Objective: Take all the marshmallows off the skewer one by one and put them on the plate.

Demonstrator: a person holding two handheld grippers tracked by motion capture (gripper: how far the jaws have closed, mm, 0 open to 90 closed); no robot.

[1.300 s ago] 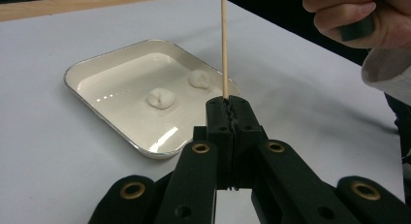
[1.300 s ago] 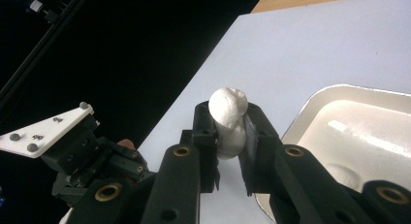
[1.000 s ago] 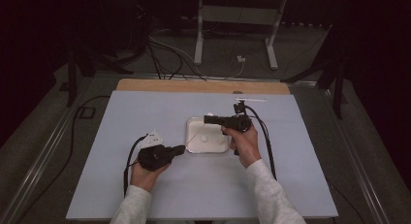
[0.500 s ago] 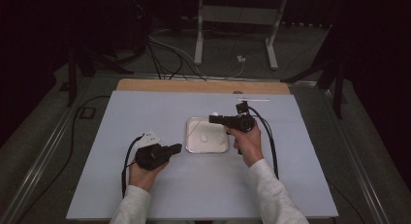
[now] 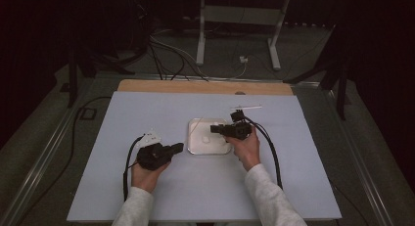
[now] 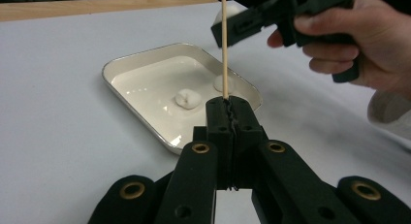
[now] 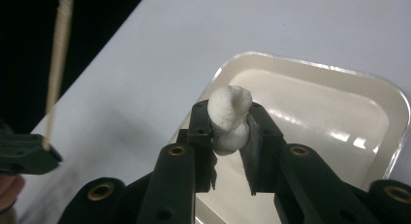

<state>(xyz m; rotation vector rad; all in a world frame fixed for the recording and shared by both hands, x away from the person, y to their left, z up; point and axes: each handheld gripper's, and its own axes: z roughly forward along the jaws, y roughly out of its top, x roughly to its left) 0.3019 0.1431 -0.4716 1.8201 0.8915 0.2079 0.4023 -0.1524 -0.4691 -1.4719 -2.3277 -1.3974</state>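
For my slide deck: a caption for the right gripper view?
Right claw pinching a white marshmallow above the cream tray, wooden skewer waiting alongside.

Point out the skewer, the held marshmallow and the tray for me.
skewer (image 6: 224,44), left gripper view, mid shaft.
held marshmallow (image 7: 230,116), right gripper view, its middle.
tray (image 6: 145,132), left gripper view, near rim.

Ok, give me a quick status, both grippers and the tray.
Left gripper shut on upright wooden skewer. Right gripper shut on a marshmallow, above tray. Two marshmallows left in tray. Nothing between skewer and marshmallow.
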